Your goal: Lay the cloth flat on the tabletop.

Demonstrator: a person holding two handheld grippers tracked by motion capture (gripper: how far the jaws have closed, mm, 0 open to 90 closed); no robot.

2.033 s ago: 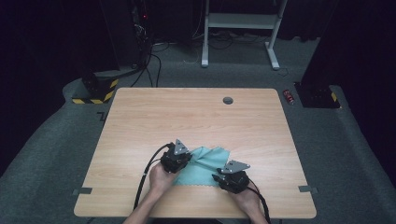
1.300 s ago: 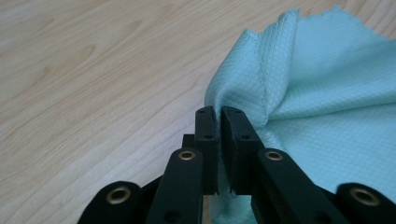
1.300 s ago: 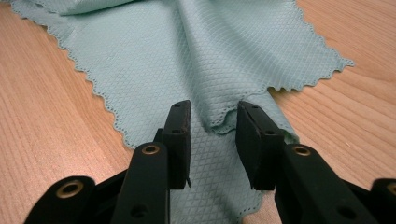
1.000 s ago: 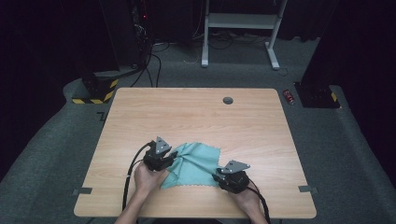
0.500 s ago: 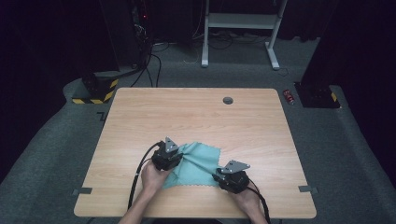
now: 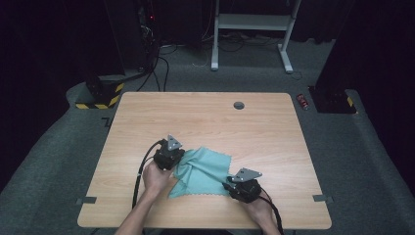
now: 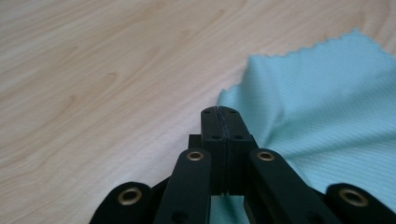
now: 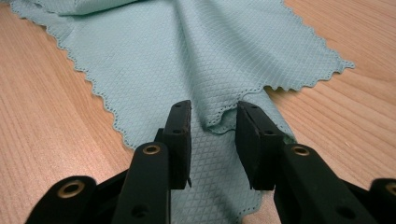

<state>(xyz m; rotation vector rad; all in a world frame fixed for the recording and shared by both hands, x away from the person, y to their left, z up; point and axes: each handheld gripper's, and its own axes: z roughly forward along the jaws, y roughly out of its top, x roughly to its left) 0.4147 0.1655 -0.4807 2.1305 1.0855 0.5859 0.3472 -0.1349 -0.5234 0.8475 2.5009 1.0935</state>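
Note:
A teal cloth lies rumpled on the wooden table near its front edge. In the high view my left gripper sits at the cloth's left edge, held by a hand. In the left gripper view its jaws are pressed together at the tip, and the cloth creases away from them, so it looks pinched. My right gripper rests at the cloth's near right corner. It stands open, with a raised fold of the cloth between its jaws.
A round black grommet is set into the table near its far edge. Grey tape marks sit by the front corners. On the floor beyond stand a white desk frame, a small red item and a yellow-black striped base.
The left gripper swung out to the left, came back to the cloth's left edge and edged slightly farther away; the cloth there has bunched. The right gripper has stayed put.

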